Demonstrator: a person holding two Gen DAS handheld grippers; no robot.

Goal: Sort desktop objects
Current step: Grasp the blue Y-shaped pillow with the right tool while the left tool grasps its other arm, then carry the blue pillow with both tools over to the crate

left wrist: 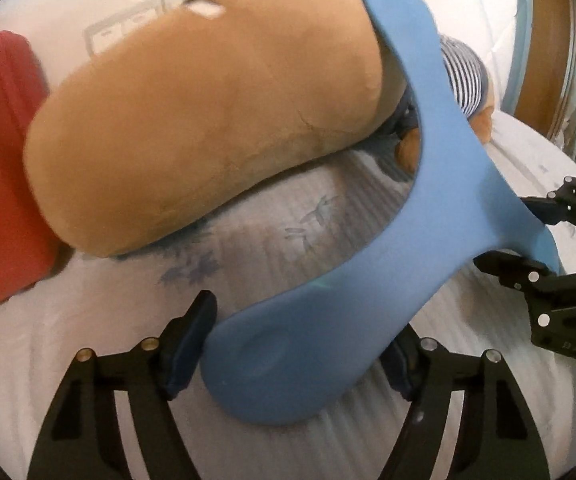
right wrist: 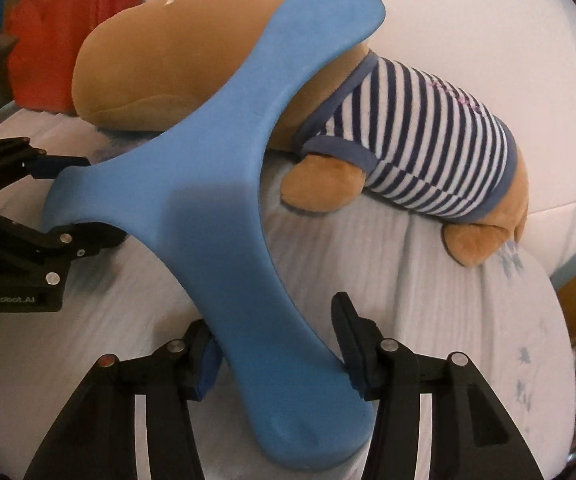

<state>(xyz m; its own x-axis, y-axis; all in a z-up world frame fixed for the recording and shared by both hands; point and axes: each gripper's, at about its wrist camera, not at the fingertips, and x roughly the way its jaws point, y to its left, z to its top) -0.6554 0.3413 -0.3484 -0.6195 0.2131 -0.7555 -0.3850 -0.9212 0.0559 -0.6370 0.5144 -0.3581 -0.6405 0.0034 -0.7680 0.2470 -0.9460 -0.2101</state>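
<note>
Both tools clamp the blue three-lobed pillow (right wrist: 216, 184) – left tool (left wrist: 288, 364) on one lobe, right tool (right wrist: 280, 356) on another – plush bear (right wrist: 407, 140) behind.

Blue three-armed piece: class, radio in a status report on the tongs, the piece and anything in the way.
Left tongs and right tongs each clamp one arm of the blue piece. Third arm lies against the plush bear. Red cushion behind.
</note>
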